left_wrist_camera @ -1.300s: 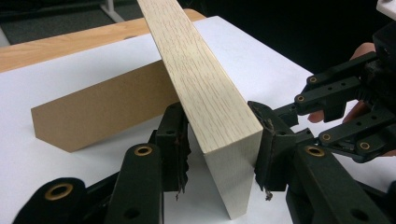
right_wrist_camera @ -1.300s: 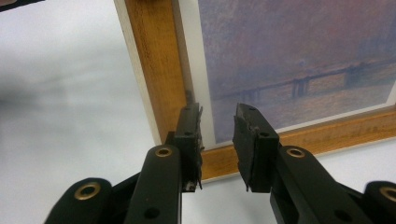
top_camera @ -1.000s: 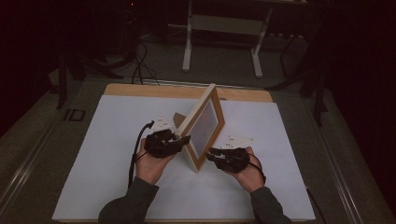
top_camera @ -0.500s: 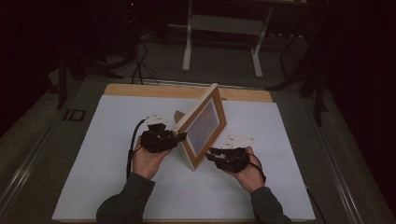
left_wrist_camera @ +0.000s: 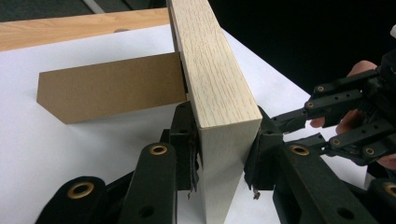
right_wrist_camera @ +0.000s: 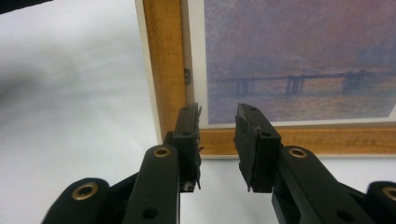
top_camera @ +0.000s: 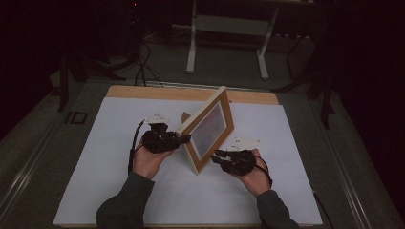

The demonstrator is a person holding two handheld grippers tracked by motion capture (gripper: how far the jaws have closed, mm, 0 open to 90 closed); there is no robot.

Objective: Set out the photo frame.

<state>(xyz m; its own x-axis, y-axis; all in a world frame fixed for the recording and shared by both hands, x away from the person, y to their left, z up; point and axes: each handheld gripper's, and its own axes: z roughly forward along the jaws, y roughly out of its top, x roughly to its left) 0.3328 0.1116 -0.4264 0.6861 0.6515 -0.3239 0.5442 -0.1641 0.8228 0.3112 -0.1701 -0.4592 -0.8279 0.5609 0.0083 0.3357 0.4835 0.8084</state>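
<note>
Left gripper (left_wrist_camera: 224, 154): clamped on the side edge of the wooden picture frame (top_camera: 207, 129); in the left gripper view the two black jaws press on either face of the pale wood. They have just been closing, with that edge between them.
Right gripper (right_wrist_camera: 217, 140): jaws parted, nothing between them, tips just in front of the frame's lower front corner; whether they touch the wood I cannot tell.
Hands: the left hand (top_camera: 150, 160) carries its gripper at the frame's left, the right hand (top_camera: 250, 174) carries the other at the frame's near right.
Picture frame: stands upright on the white sheet (top_camera: 95, 162), near the middle of the table, turned at an angle so its front faces the right gripper.
Print in the frame (right_wrist_camera: 303, 60): a hazy purple river scene with a bridge, inside a white border.
Cardboard stand (left_wrist_camera: 112, 91): brown flap jutting from the back of the frame, its lower edge down at the sheet.
Table (top_camera: 143, 91): a strip of bare wood shows along the far edge beyond the sheet.
</note>
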